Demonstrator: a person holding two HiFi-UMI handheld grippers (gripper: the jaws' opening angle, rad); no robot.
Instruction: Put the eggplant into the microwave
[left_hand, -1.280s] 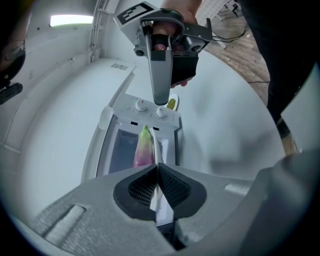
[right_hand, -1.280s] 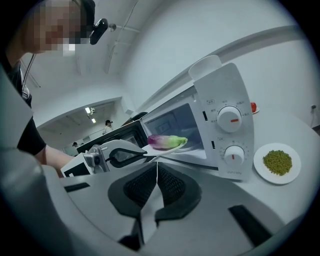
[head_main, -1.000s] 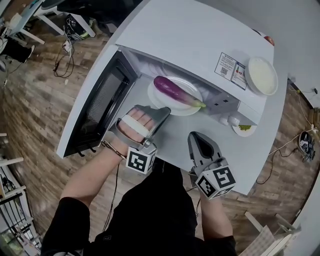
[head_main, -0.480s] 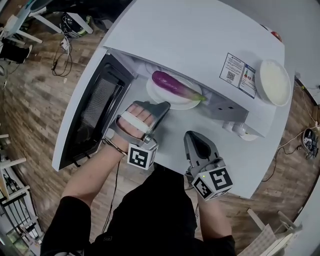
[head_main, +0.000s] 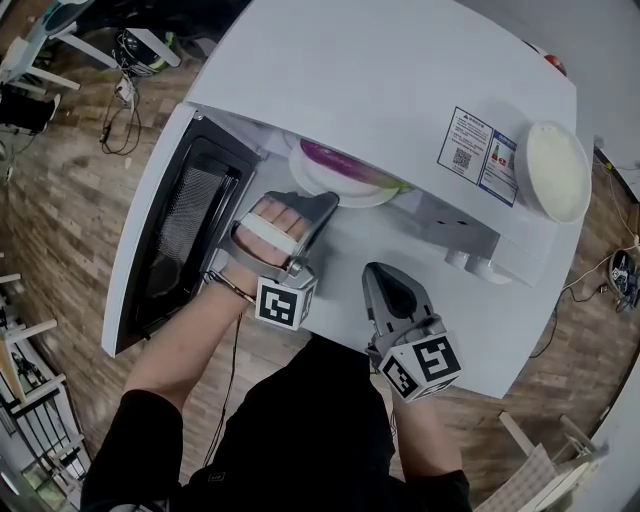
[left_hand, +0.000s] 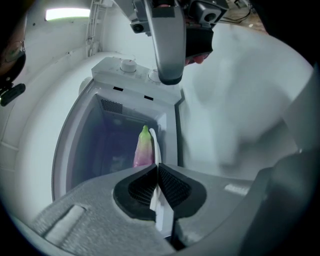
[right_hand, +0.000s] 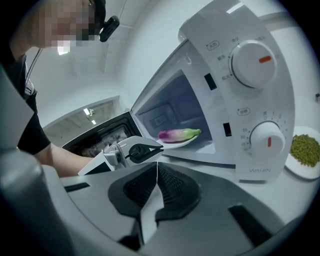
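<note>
The purple eggplant with its green end lies on a white plate, half under the top of the white microwave. My left gripper is shut on the plate's near rim. In the left gripper view the eggplant stands past the jaws, inside the lit cavity. In the right gripper view the eggplant and plate sit in the doorway, with the left gripper at the rim. My right gripper hangs shut and empty before the control panel.
The microwave door hangs open to the left. A white bowl rests on the microwave's top. A small plate of green beans sits right of the control knobs. Cables lie on the wooden floor.
The left gripper has pushed the plate with the eggplant deeper into the microwave; the eggplant is now mostly hidden under the top in the head view. The right gripper has sunk slightly.
</note>
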